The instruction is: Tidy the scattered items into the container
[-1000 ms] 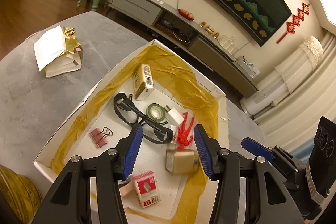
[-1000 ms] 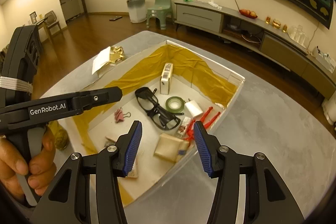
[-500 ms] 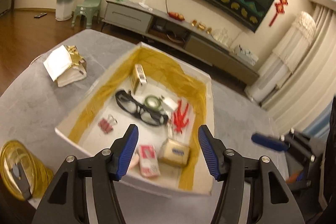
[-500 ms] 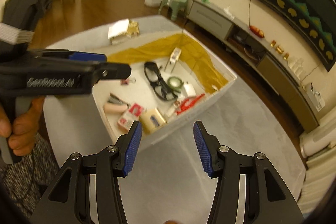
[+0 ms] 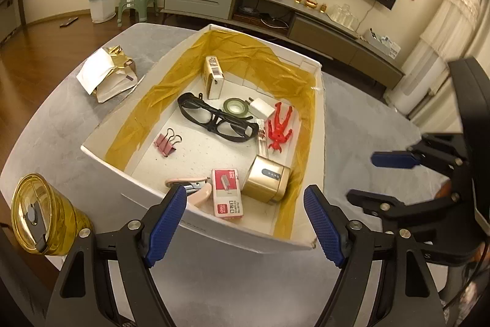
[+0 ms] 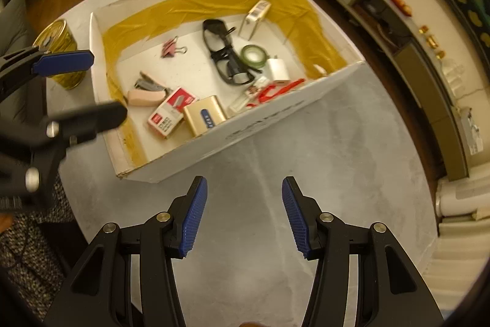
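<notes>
A white cardboard box lined with yellow tape sits on the grey table. Inside lie black glasses, a gold power bank, a red staple box, a pink stapler, pink binder clips, a green tape roll, a white charger, a red figure and a small carton. My left gripper hovers open over the box's near wall. My right gripper stands open above bare table, apart from the box.
A gold lidded cup stands at the table's near left corner. A crumpled gold and white paper bag lies beyond the box's left side. Behind the table run a low TV cabinet, a green stool and a plant.
Both grippers have drawn back and up from the box. The right one has swung over bare table. Neither holds anything in any frame.
</notes>
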### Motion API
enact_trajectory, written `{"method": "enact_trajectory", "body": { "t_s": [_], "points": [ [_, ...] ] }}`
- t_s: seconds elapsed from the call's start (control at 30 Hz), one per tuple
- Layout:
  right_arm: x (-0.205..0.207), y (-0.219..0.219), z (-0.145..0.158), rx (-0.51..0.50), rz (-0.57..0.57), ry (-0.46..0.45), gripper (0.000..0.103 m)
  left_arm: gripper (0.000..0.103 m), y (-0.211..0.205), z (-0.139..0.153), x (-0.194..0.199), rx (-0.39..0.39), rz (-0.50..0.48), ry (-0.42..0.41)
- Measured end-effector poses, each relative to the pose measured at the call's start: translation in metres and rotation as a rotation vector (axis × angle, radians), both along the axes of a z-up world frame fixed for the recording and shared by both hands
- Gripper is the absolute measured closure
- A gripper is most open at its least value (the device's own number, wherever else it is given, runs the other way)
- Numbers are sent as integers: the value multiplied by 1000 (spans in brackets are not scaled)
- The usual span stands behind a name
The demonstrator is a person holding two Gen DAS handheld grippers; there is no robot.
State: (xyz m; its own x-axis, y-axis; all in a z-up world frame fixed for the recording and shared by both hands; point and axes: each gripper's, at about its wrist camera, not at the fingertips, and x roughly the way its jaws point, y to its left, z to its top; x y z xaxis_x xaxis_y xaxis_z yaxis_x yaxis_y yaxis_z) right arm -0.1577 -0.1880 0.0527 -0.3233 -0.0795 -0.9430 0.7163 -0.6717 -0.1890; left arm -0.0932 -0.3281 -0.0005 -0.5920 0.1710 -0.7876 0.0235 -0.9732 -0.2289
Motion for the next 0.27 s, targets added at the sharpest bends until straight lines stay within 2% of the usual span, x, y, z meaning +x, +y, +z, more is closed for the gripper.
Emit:
{"method": "enact_trajectory", "body": {
  "t_s": [0.27],
  "points": [
    [4, -16, 0, -14, 32, -10, 49, 24, 9, 9, 7, -60, -26, 42]
  ]
}}
